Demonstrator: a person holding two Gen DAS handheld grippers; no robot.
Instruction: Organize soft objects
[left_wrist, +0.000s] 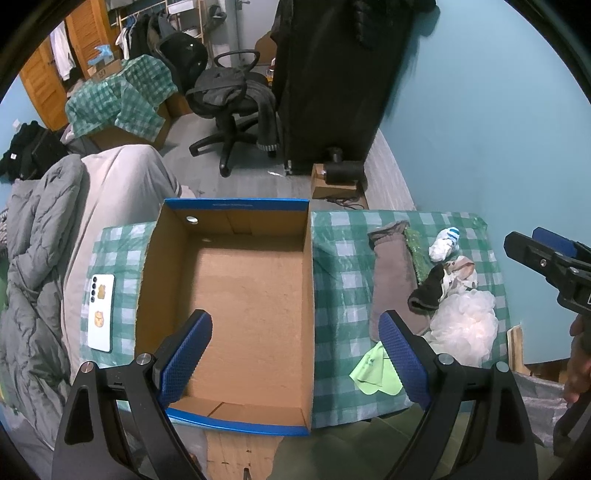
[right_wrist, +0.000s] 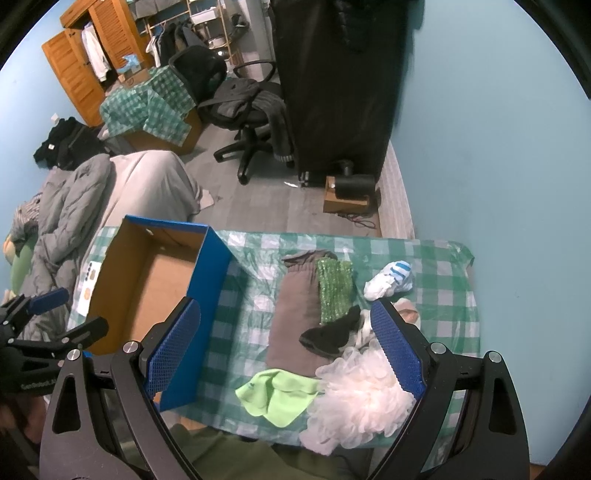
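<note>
Both tools hang over the counter (left_wrist: 340, 258) with its green checked cover. The left hand-held gripper (left_wrist: 295, 354) is spread wide with nothing between its blue pads, poised over the cardboard box (left_wrist: 243, 295) at centre frame, whose brown floor lies bare. The right hand-held gripper (right_wrist: 286, 354) is likewise wide apart and holds nothing; its right finger (right_wrist: 397, 350) sits just above the white mesh pouf (right_wrist: 354, 402) at lower right. The soft things lie clustered right of the box: a brown folded cloth (right_wrist: 295, 325), a green sequined strip (right_wrist: 334, 291), a black sock (right_wrist: 332, 334), a white sock with blue stripes (right_wrist: 389, 280) and a lime cloth (right_wrist: 277, 397). A phone (left_wrist: 100, 312) rests left of the box.
</note>
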